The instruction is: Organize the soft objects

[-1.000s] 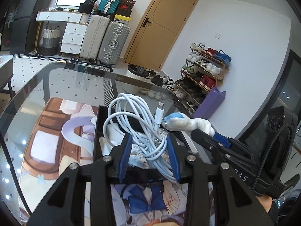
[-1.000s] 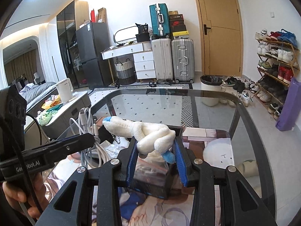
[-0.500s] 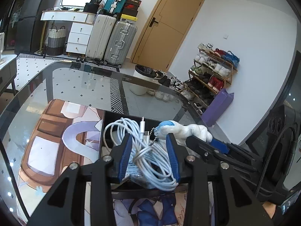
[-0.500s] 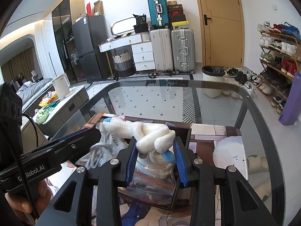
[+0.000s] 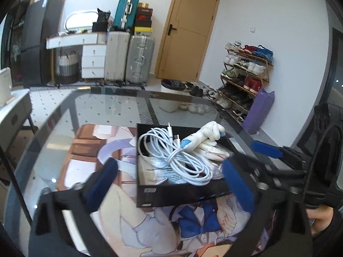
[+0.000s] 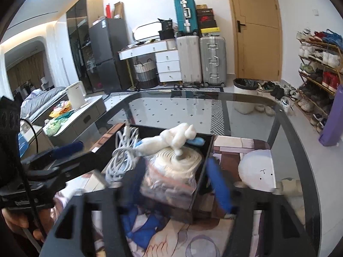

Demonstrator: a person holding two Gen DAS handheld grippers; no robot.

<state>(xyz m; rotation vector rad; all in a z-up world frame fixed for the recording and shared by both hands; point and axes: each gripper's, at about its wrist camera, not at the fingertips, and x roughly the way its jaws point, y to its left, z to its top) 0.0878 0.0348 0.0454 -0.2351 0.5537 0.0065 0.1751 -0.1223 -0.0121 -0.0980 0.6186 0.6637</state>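
Observation:
A black open box (image 5: 171,194) stands on a printed mat on the glass table. In it lie a coiled white cable (image 5: 182,156), a white plush toy with blue tips (image 5: 205,135) and a bagged cream roll (image 6: 180,160). The box (image 6: 199,192), cable (image 6: 122,156) and toy (image 6: 173,139) also show in the right wrist view. My left gripper (image 5: 171,182) is open and empty, just in front of the box. My right gripper (image 6: 180,184) is open and empty, at the box's near edge over the roll. The right gripper's fingers (image 5: 265,150) also appear in the left wrist view.
The printed mat (image 5: 120,209) covers the near part of the glass table (image 5: 103,109). A white round object (image 6: 257,171) lies on the mat right of the box. Suitcases, a drawer unit, a shoe rack and a bin stand on the floor beyond the table.
Both grippers opened and drew back. The cable left the left gripper and the plush toy left the right one; both now lie in the box.

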